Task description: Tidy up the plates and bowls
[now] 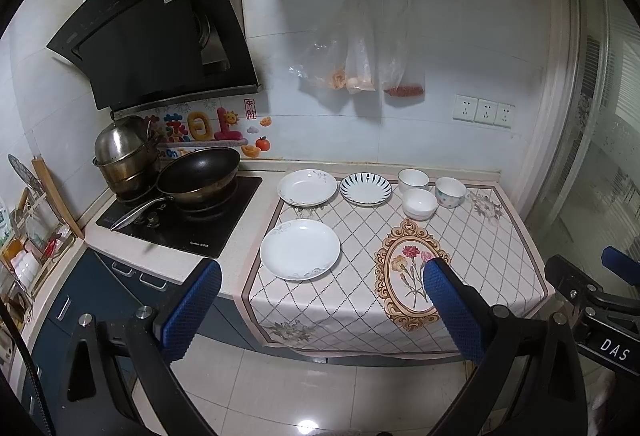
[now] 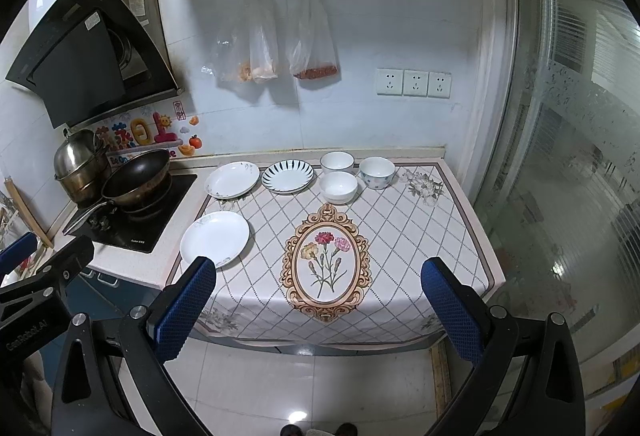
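On the patterned cloth [image 1: 360, 236] [image 2: 400, 228] lie three plates: a white plate near the front left [image 1: 300, 249] [image 2: 215, 238], a second white plate behind it [image 1: 307, 187] [image 2: 232, 180], and a blue-striped plate [image 1: 365, 188] [image 2: 287, 176] to its right. Three bowls stand at the back right: two white ones [image 1: 413, 179] [image 2: 337, 161], [image 1: 419, 203] [image 2: 338, 187] and a dotted one [image 1: 451, 191] [image 2: 377, 172]. My left gripper [image 1: 322, 268] and right gripper [image 2: 318, 266] both hang open in front of the counter, well short of the dishes, nothing between their fingers.
A black hob [image 1: 180, 220] [image 2: 132, 220] at the left carries a wok [image 1: 198, 176] [image 2: 136, 176] and stacked steel pots [image 1: 124, 156] [image 2: 80, 160] under an extractor hood [image 1: 152, 32]. Plastic bags [image 1: 360, 48] [image 2: 272, 40] hang on the wall. A glass door [image 2: 560, 156] bounds the right side.
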The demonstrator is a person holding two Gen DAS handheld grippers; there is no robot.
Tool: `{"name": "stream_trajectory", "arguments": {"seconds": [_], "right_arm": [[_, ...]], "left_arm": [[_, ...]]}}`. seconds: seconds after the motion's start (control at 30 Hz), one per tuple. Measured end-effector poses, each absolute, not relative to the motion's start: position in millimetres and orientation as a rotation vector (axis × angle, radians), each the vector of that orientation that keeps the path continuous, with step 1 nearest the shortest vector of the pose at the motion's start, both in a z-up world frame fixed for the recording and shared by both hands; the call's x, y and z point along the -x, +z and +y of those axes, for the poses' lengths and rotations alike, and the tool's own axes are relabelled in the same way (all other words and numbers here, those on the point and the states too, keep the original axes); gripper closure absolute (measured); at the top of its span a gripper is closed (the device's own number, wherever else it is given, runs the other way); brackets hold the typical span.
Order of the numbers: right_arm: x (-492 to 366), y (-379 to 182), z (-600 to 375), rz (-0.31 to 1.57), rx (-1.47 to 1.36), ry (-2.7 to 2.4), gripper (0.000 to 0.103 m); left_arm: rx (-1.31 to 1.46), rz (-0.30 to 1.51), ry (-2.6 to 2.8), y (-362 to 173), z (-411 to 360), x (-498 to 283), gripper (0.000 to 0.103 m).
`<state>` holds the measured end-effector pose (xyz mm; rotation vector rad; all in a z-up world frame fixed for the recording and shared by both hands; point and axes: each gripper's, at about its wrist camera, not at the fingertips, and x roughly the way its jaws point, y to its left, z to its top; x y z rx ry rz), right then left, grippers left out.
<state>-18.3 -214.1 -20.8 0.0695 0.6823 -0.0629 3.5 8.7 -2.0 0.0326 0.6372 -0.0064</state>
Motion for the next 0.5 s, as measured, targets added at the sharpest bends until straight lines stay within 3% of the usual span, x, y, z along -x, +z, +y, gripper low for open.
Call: {"name": "stream_trajectory", "arguments": {"seconds": [0.5], "right_arm": [[16.3, -21.5, -214.4, 0.69, -0.078, -0.061, 0.0]], "left_arm": [[-0.035, 0.635, -0.007, -1.6, 5.5, -5.0, 0.0]]}}
